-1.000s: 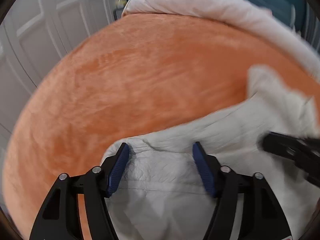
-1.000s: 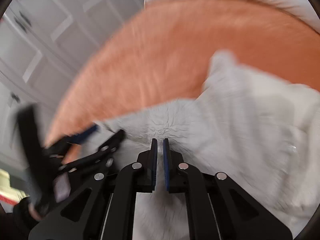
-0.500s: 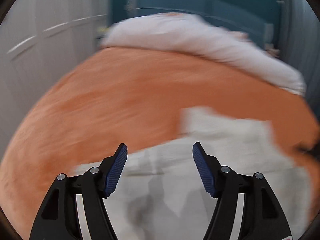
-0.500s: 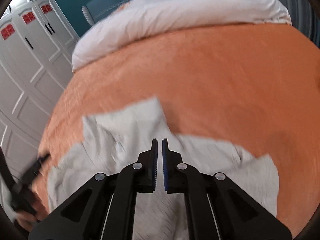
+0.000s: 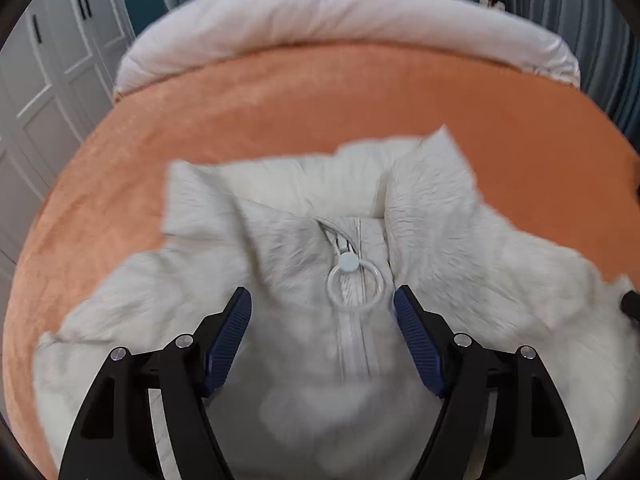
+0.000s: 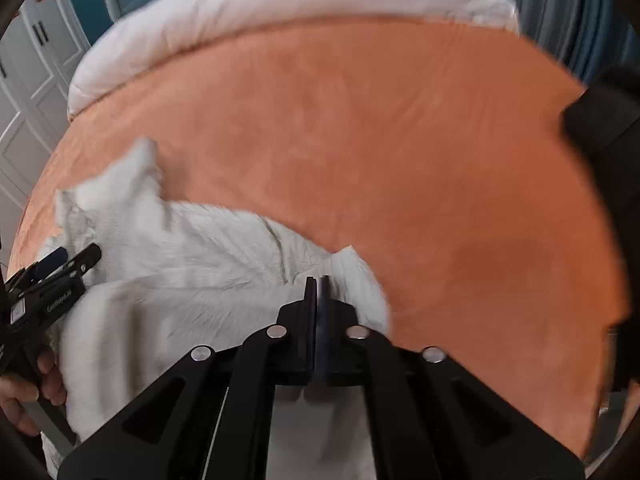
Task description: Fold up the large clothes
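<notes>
The white jacket [image 5: 304, 240] lies spread on the orange bedspread [image 5: 320, 92], front up, its ring-shaped zipper pull [image 5: 354, 286] at the middle of the chest and the collar flaps just beyond the ring, toward the white duvet [image 5: 320, 16] at the head of the bed. And the left tongs [image 5: 322, 322] hang wide open right over that ring, blue pads either side of it, holding nothing! Out on the far side of the ring, the right tongs [image 6: 317, 298] are shut tight, pads together, with a hem or sleeve edge bunched right at their tips; motion blur makes it impossible to say for certain that cloth sits between them, but it looks like a pinch. My read: the fold has barely started. The jacket seems laid out and roughly flattened, yet the sleeves are out to both sides of the ring and no clean fold line shows, so sleeves-in and body-over are all left to do. Compared with half a second ago, the left view has swung squarely over the chest, bringing the ring into sight, and the right tongs have moved from above the middle of the garment out to its edge, with the jaws on both sides set as before.
</notes>
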`<state>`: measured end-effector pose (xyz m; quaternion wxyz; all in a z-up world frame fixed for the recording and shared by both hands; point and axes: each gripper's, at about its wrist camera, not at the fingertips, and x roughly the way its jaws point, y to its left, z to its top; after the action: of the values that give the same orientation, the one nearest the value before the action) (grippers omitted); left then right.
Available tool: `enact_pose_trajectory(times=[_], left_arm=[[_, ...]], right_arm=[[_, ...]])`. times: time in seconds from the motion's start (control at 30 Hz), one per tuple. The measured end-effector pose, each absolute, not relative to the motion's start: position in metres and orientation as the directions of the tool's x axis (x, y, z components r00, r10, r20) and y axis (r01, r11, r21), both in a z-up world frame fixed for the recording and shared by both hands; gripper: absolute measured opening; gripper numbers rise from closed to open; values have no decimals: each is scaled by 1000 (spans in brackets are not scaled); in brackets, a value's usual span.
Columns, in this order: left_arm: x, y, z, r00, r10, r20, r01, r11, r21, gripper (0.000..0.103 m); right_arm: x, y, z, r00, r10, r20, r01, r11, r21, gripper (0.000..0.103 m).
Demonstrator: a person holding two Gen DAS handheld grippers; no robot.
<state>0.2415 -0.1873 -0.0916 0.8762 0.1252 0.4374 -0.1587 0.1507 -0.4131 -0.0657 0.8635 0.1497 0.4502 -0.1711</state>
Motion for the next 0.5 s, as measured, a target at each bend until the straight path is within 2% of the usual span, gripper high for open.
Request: enact_pose_trajectory(times=[0.07,0.1,0.13,0.17,0.2,0.23,0.3,0.37,0.4,0.43,0.5], left_arm=[[220,-172,-73,570,-222,-791,403,914,34,74],[203,-158,-65,575,-232,-785,402,915,23,75],[198,-151,-61,579,-231,-782,396,918,22,75],[188,-142,-57,584,-228,-779,385,923,19,75],[177,-129,-54,591,-218,-776,367,930,18,75],[167,-118,-52,601,-202,-774,348,937,26,75],[152,-95,-52,611,-165,-774,311,949,43,76],[145,-70,-56,595,-136,-792,278,960,43,76],[142,-57,-58,588,-121,-800,258,965,44,76],[137,-45,-59,586,-103,-804,240,970,50,76],[127,-18,-61,590,-73,-804,198,979,56,76]], right_arm=[[136,-398,-45,597,-83,-798,372,910,184,8],[127,-383,-34,633,21,-774,308,910,277,12],[123,-375,-30,645,78,-760,271,907,322,32],[119,-357,-27,656,166,-736,211,896,390,60],[121,-347,-29,661,210,-721,181,887,424,70],[123,-335,-34,653,246,-716,156,882,445,71],[134,-310,-57,580,235,-780,165,904,395,62],[134,-297,-80,513,200,-835,187,923,336,21],[126,-294,-79,520,203,-830,189,920,344,8],[119,-294,-73,538,225,-812,182,910,372,4],[90,-296,-46,613,219,-759,157,908,388,4]])
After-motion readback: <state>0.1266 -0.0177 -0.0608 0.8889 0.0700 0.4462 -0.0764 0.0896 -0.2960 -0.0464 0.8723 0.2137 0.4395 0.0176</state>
